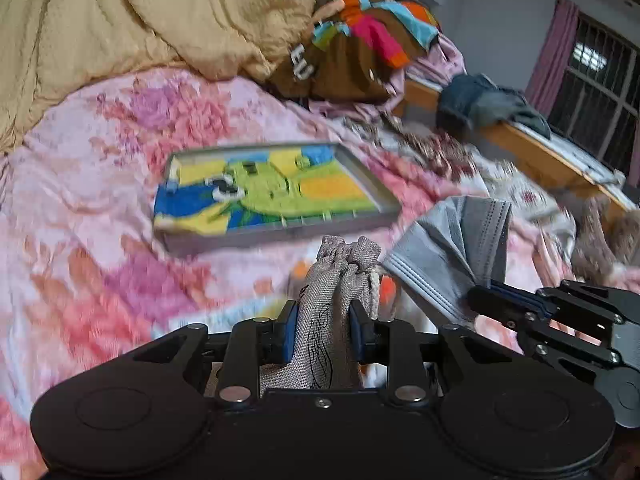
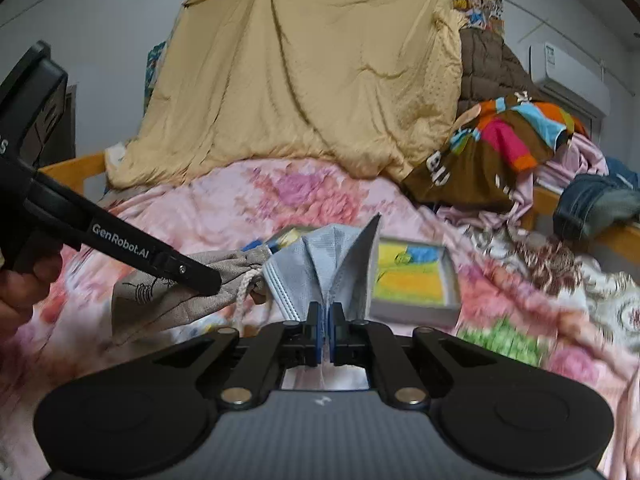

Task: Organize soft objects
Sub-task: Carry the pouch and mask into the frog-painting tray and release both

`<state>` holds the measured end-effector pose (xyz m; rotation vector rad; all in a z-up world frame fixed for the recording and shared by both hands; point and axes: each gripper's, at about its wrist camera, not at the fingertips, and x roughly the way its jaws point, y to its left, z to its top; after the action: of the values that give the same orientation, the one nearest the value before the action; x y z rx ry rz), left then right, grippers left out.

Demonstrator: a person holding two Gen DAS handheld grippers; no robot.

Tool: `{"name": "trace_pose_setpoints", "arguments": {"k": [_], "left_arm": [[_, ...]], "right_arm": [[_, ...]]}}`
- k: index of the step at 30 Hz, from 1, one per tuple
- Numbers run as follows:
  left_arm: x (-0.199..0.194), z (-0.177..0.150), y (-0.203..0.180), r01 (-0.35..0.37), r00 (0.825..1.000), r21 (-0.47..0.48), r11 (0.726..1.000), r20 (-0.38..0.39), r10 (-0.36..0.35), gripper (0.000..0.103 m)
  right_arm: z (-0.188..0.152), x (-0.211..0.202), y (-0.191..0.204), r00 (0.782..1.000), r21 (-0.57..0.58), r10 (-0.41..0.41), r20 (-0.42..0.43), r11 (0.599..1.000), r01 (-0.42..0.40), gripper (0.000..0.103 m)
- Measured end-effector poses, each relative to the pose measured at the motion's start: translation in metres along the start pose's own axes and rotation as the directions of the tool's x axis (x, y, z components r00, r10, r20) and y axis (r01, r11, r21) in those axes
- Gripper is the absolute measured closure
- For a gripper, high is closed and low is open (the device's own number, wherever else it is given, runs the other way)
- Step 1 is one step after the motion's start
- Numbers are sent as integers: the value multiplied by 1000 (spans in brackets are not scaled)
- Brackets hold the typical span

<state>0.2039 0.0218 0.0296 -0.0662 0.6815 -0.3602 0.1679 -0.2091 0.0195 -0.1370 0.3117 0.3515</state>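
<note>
A grey woven drawstring pouch (image 1: 336, 300) with a black line drawing stands up between the blue pads of my left gripper (image 1: 325, 330), which is shut on it. The same pouch (image 2: 172, 292) shows in the right wrist view, pinched by the left gripper (image 2: 208, 282). A grey pleated face mask (image 2: 332, 264) fans out above my right gripper (image 2: 325, 326), which is shut on its lower edge. In the left wrist view the mask (image 1: 452, 248) hangs at right from the right gripper (image 1: 480, 298). Both are held above the pink floral bedspread (image 1: 100, 200).
A shallow grey tray (image 1: 276, 188) lined with a blue, green and yellow towel lies on the bed ahead. A tan quilt (image 2: 304, 80) is heaped at the back. A brown multicoloured garment (image 1: 360, 52) and jeans (image 1: 476, 100) lie by the wooden bed rail (image 1: 532, 144).
</note>
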Motion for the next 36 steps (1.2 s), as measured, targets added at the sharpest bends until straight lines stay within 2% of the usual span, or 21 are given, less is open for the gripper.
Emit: {"name": "trace_pose_setpoints", "arguments": {"k": [3, 8, 13, 17, 21, 29, 35, 36], "left_arm": [[17, 21, 3, -22, 998, -5, 1000, 53, 22, 74], [59, 64, 13, -55, 990, -80, 995, 123, 65, 74], [122, 103, 6, -102, 983, -104, 989, 141, 116, 74], [177, 119, -1, -112, 986, -144, 983, 104, 128, 74], [226, 123, -5, -132, 989, -180, 975, 49, 143, 74], [272, 118, -14, -242, 970, -103, 965, -42, 239, 73], [280, 120, -16, -277, 959, -74, 958, -84, 271, 69], [280, 120, -16, -282, 957, -73, 957, -88, 275, 68]], "right_arm": [[13, 28, -20, 1000, 0, -2, 26, 1000, 2, 99], [23, 83, -60, 1000, 73, 5, 28, 997, -7, 99], [14, 135, -99, 999, 176, -20, 38, 984, 13, 99], [-2, 160, -122, 997, 251, -47, 53, 968, 32, 99], [-19, 180, -140, 998, 302, -57, 26, 952, 47, 99], [-36, 209, -159, 997, 391, -38, -69, 918, 62, 98], [-37, 208, -153, 996, 364, -37, -84, 929, 65, 86], [-37, 207, -153, 996, 365, -38, -87, 928, 67, 76]]}}
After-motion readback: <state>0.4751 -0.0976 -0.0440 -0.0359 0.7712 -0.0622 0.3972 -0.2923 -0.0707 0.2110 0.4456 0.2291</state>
